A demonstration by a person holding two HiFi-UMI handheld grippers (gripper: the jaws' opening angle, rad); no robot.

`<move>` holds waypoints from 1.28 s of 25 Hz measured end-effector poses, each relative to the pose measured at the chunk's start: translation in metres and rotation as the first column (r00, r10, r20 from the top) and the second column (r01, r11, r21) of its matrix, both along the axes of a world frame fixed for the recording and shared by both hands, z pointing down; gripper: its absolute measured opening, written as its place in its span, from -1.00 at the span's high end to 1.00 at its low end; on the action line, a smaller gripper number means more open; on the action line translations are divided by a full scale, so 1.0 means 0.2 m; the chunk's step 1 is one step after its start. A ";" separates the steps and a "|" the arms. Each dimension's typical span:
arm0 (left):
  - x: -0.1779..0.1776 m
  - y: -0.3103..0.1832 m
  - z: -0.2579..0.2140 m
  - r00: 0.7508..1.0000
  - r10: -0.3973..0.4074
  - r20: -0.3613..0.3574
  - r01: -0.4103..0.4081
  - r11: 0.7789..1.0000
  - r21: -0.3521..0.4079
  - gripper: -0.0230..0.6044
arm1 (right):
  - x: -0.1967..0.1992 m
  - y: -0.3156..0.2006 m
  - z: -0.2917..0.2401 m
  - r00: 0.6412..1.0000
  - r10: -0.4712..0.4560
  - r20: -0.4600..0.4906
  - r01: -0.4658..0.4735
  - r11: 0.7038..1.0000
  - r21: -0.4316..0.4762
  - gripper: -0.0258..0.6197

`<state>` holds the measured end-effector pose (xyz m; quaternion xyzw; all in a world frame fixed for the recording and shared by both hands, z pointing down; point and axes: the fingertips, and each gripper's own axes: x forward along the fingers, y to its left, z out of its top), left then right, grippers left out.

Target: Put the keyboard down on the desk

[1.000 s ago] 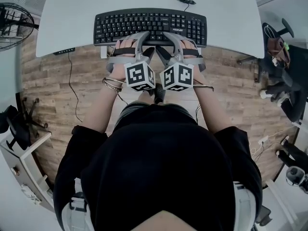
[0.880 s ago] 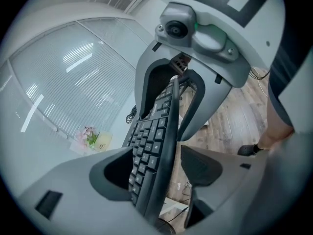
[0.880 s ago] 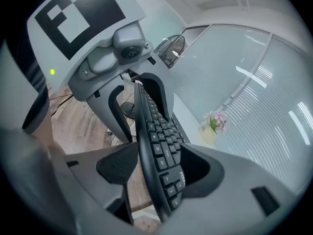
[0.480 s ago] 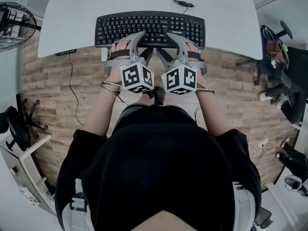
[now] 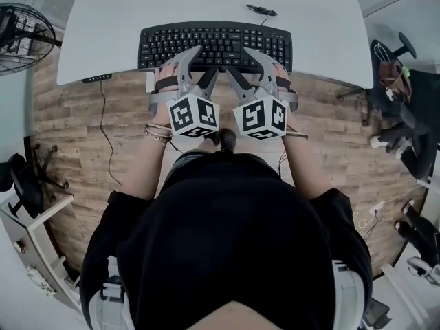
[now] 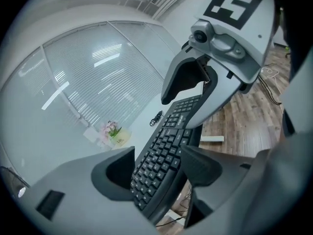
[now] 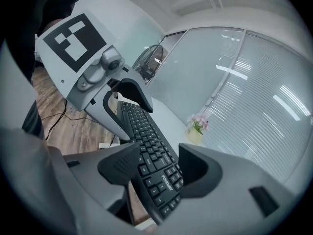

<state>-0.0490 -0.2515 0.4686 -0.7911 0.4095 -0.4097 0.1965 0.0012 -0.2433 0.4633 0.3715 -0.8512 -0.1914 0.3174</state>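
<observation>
Left gripper (image 6: 156, 168) and right gripper (image 7: 159, 168) have rolled, spread jaws straddling keyboard (image 5: 214, 36), right's closing.

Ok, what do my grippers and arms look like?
The left gripper and right gripper are grey with dark-padded fingers and a dark strap, each carrying a white cube with black square markers. Bracelets ring the left wrist; sleeves are short and black. The right fingers have just been closing, keyboard between them.
</observation>
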 end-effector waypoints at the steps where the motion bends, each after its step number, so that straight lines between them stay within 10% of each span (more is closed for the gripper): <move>1: 0.00 0.00 -0.01 1.000 -0.006 -0.009 0.006 1.000 0.003 -0.05 | 0.00 0.00 -0.01 1.000 0.005 0.008 -0.005 1.000 0.000 0.14; 16: 0.01 -0.04 -0.24 0.961 -0.047 -0.271 0.054 0.998 0.018 0.07 | 0.07 -0.05 -0.34 0.949 0.104 0.297 -0.119 0.992 0.032 0.23; 32: -0.04 -0.09 -0.49 0.879 -0.056 -0.473 0.083 0.996 0.037 0.33 | 0.09 -0.10 -0.65 0.810 0.143 0.568 -0.140 0.989 -0.050 0.41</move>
